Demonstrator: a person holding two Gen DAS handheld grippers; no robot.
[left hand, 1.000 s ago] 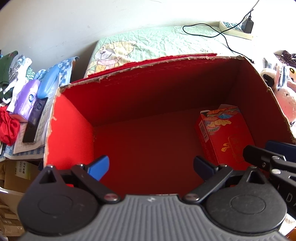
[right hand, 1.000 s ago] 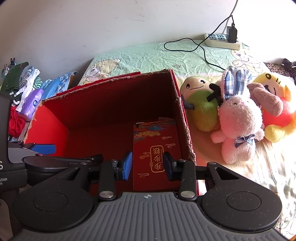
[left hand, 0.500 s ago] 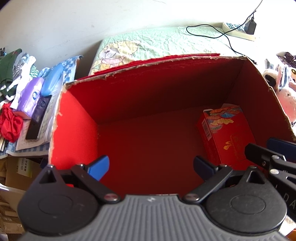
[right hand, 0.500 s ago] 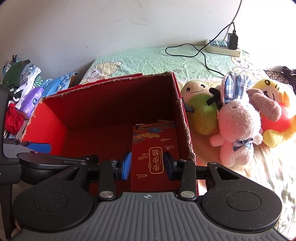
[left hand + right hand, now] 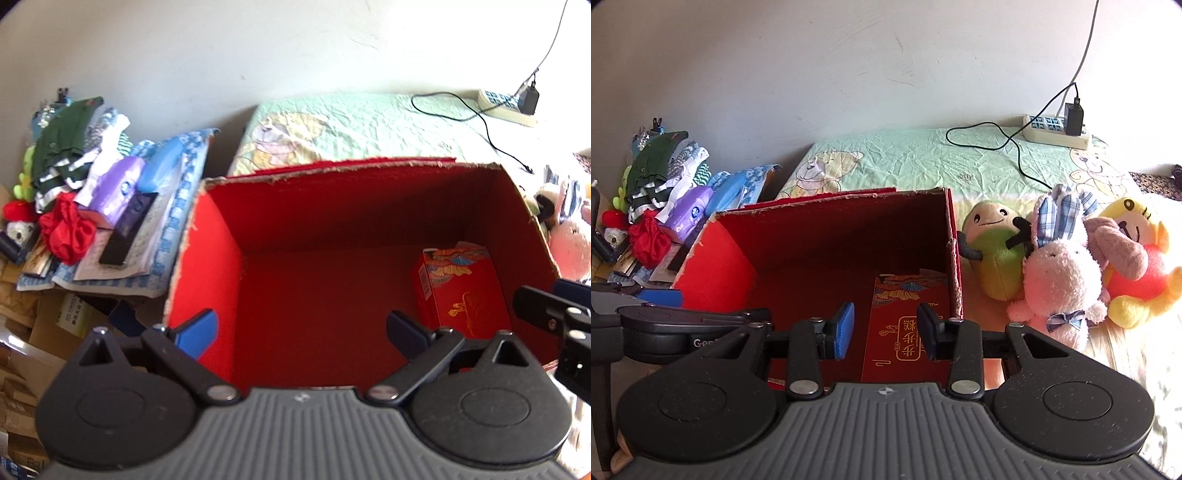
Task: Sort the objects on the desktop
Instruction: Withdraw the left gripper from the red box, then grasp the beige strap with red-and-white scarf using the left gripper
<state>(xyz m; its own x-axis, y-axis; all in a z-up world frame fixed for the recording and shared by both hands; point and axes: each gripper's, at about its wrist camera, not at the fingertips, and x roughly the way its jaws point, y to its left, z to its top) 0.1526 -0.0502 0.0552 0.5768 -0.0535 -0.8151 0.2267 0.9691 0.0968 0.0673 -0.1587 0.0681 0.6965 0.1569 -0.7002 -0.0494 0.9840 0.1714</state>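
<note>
A big carton with a red inside stands open on the bed. A red gift box with gold print lies flat on the carton's floor against its right wall. My left gripper hangs over the carton's near edge, open wide, with nothing between its fingers. Above the gift box my right gripper is open with a narrower gap, and the gift box shows below that gap, untouched. Each gripper appears at the edge of the other's view.
Three plush toys sit right of the carton: a green one, a pink rabbit, a yellow one. A power strip with a black cable lies at the back. Clothes, a purple pack and papers are piled at the left.
Both grippers have drawn back and up from the carton, so it looks smaller and more of the wall and left pile shows. The finger gaps are unchanged. The gift box has not moved.
</note>
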